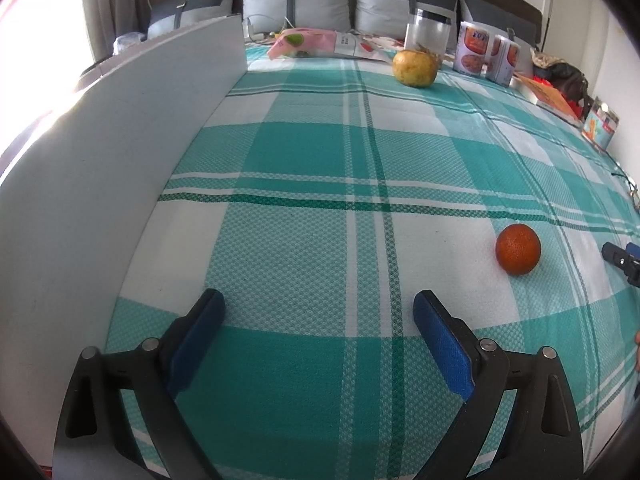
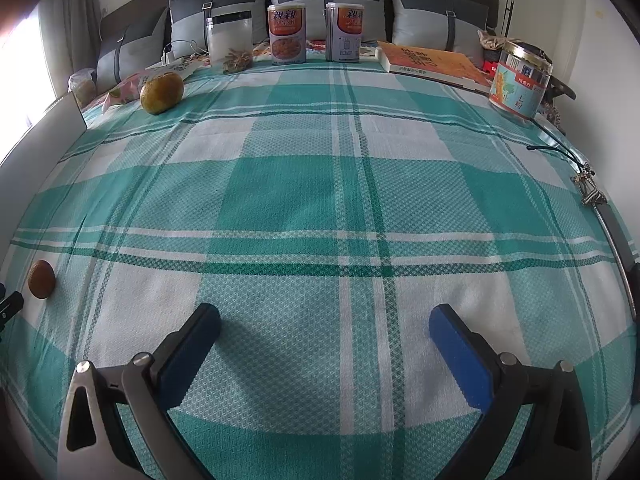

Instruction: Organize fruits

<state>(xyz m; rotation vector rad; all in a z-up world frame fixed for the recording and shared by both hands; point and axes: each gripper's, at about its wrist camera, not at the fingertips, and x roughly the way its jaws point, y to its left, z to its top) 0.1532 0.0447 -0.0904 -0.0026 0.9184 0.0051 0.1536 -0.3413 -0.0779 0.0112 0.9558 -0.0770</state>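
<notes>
Fruits on the teal-and-white checked bedspread (image 1: 304,152): one small round orange mandarin (image 1: 518,249) near the bedspread's front edge, lying free between the two claws, and one larger yellow-green citrus fruit (image 1: 415,68) far back by the clear plastic jar (image 1: 427,36) and two printed tin cans (image 2: 287,34). Left claw (image 1: 319,305) and right claw (image 2: 325,319) both stand wide apart over bare cloth, holding nothing.

Daylight glares in from the left, overexposed; both fisheye views are sharp, bent and dark-cornered.
</notes>
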